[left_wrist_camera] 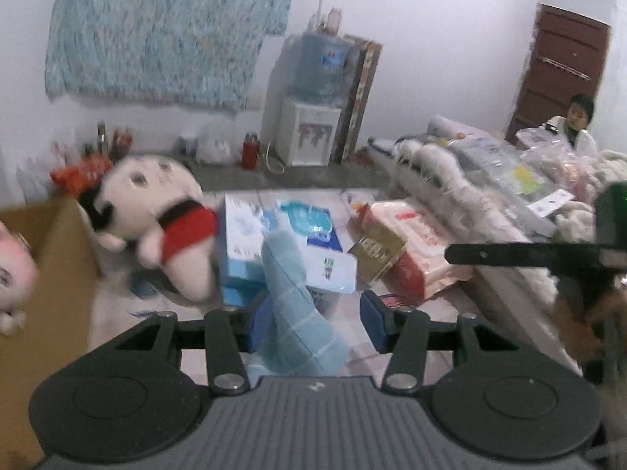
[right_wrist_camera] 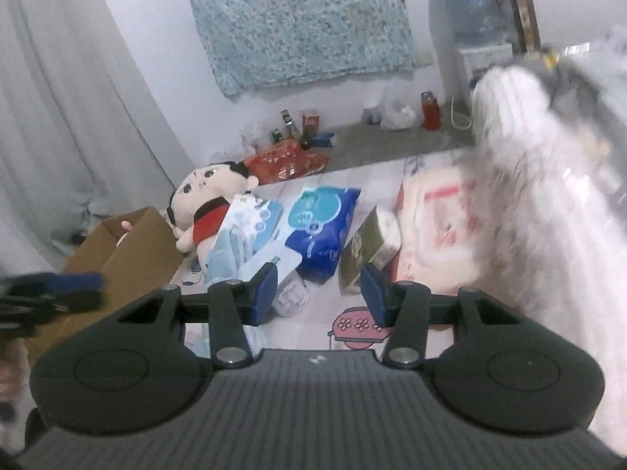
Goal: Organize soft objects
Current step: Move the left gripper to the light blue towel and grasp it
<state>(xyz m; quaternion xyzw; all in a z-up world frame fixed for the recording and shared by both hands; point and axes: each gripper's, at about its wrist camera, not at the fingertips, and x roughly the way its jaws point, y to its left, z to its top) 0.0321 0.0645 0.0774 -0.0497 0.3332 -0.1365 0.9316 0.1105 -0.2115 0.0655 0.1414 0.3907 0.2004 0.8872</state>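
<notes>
The light blue towel lies soft and limp between the left gripper jaws, seemingly unpressed; grip a thick fold. The right gripper jaws stand half-open and empty.

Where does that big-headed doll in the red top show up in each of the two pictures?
Left wrist view: the doll is at middle left, blurred, between the cardboard box and the light blue packs.
Right wrist view: the doll lies left of centre, head toward the wall, its body partly under a light blue pack.
Shared landmark: the water dispenser against the far wall.
</notes>
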